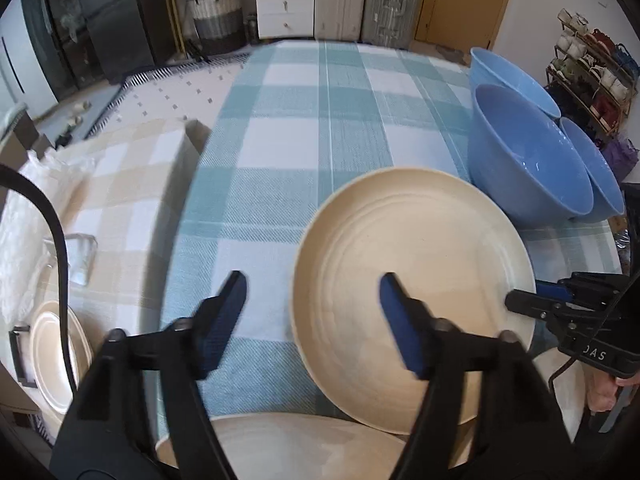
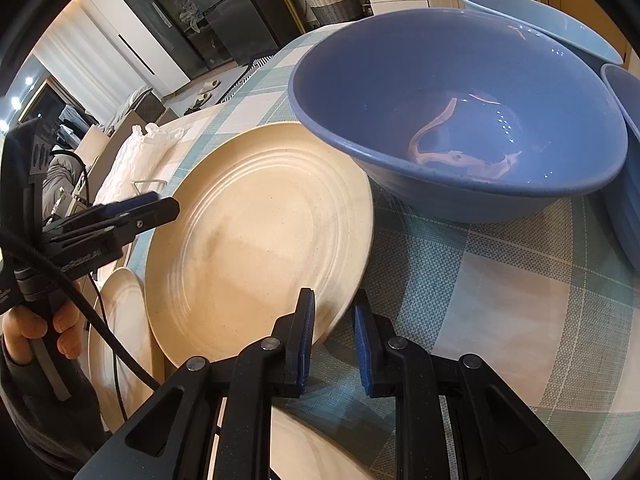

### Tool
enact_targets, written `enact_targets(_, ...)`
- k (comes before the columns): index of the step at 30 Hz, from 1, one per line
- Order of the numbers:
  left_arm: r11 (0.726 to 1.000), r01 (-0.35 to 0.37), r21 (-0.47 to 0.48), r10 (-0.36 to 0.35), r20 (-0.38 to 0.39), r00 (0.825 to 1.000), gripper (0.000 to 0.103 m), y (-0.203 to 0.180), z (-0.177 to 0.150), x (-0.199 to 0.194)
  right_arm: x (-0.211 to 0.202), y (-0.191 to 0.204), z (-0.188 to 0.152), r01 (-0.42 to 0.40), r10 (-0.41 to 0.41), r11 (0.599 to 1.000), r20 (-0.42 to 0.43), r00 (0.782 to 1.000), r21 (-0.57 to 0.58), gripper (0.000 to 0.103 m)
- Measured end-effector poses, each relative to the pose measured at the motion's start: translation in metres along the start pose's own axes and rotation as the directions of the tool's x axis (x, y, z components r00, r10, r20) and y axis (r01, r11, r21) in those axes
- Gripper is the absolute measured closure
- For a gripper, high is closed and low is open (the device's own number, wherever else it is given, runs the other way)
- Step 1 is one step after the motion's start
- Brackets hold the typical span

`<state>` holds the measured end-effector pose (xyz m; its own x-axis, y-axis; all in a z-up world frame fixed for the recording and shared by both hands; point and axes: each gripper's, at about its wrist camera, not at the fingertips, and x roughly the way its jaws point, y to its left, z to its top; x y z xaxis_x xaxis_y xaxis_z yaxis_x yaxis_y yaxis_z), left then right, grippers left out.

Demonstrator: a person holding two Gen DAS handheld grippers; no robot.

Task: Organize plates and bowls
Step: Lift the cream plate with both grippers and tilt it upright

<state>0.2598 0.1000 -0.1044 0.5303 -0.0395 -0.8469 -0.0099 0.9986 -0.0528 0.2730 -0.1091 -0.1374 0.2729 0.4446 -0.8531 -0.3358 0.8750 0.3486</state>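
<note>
A table under a teal-and-white checked cloth filled the left wrist view, drawers and a basket behind it. Three blue bowls clustered at the right; three cream plates showed: one tilted plate, one below it, one at the far left. The left gripper pointed steeply down, fingers spread, gripping nothing. The right gripper pinched the tilted plate's right rim.

In the right wrist view, the same three bowls and three plates appeared. The right gripper's fingers were clamped on the tilted plate's edge, lifting it beside the nearest bowl. A hand held the left gripper.
</note>
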Motion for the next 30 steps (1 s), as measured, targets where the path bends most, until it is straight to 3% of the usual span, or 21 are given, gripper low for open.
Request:
enact_targets(7,1.0,-0.006,-0.022,0.005,-0.038,0.999,0.038,0.01,-0.001,0.008,0.0,0.002,0.0,0.005,-0.005,1.0,0.0,1.0,-0.002,0.084)
enact_targets(13,1.0,0.006,-0.017,-0.007,-0.08,0.997,0.061,0.006,-0.008,0.026,-0.001,0.003,-0.001,0.006,-0.006,1.0,0.005,1.0,-0.002,0.084)
enact_targets(15,1.0,0.008,-0.01,-0.009,-0.091,0.996,0.076,0.004,-0.01,0.03,-0.002,0.003,-0.001,0.007,-0.006,1.0,0.006,1.0,-0.003,0.084)
enact_targets(17,1.0,0.02,-0.01,-0.021,-0.102,0.995,0.082,0.002,-0.012,0.032,-0.002,0.003,-0.001,0.008,-0.008,1.0,0.006,1.0,-0.004,0.084)
enact_targets(23,0.998,0.021,-0.052,-0.027,-0.114,0.993,0.09,0.007,-0.015,0.035,-0.002,0.002,-0.002,0.005,-0.005,1.0,0.006,1.0,0.001,0.085)
enact_targets(30,0.999,0.026,-0.042,-0.03,-0.093,0.995,0.092,0.003,-0.02,0.027,-0.006,0.0,-0.004,0.016,-0.016,1.0,0.018,1.0,0.015,0.086)
